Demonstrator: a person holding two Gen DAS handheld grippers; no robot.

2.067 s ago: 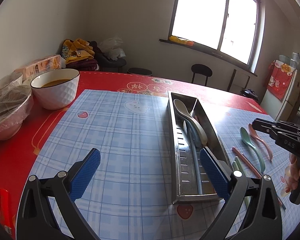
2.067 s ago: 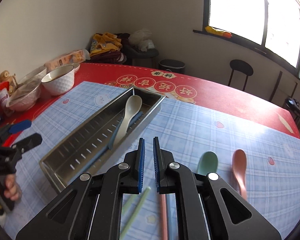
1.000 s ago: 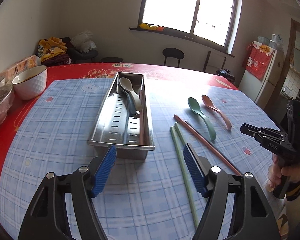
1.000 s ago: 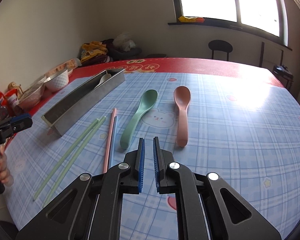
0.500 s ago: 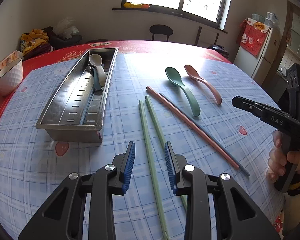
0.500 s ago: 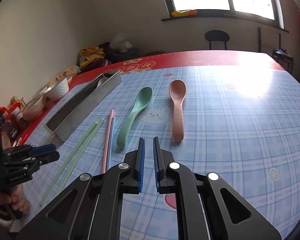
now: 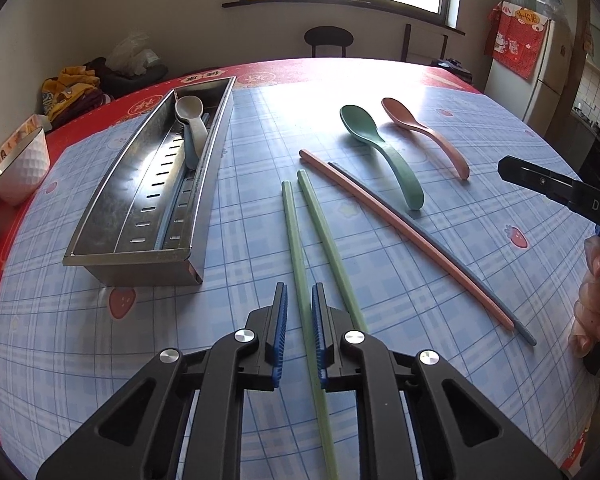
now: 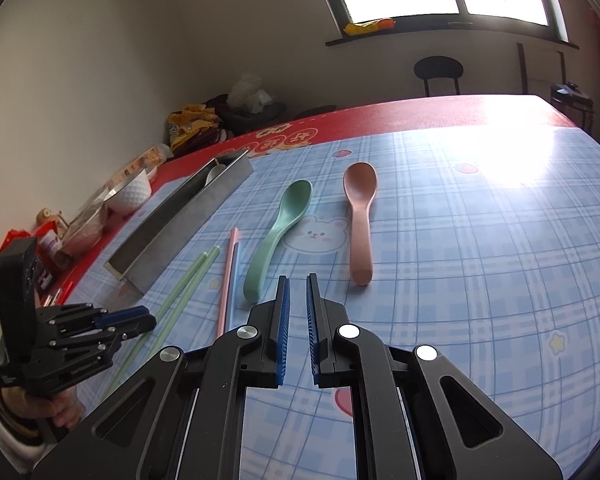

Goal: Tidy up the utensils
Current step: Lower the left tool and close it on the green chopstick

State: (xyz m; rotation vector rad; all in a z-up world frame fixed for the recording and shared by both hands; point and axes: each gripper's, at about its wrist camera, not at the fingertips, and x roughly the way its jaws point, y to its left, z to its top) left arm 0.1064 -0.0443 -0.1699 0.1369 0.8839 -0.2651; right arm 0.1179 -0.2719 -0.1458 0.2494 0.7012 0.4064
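Two green chopsticks lie side by side on the blue checked cloth. The left green chopstick [image 7: 292, 232] runs between the jaws of my left gripper [image 7: 299, 292]. The jaws are closing; a sliver of cloth shows between the chopstick and the left pad [image 7: 282, 320]. The other green chopstick [image 7: 324, 232] lies just outside the right finger. A pink chopstick [image 7: 400, 232], a grey-blue chopstick [image 7: 440, 256], a green spoon [image 7: 384, 152] and a pink spoon [image 7: 424, 132] lie to the right. My right gripper [image 8: 298, 280] hovers shut and empty near the green spoon's handle [image 8: 256, 280].
A steel utensil tray [image 7: 112, 208] at the left holds a white spoon [image 7: 192, 116] and a blue chopstick. A white bowl [image 7: 20, 164] and food packets stand on the red table's left rim. A person's hand [image 7: 592, 308] holds the right gripper's handle.
My left gripper swung from the tray to the green chopsticks, came down, and its jaws narrowed from wide apart to a slim gap around the left chopstick. The right gripper stayed shut.
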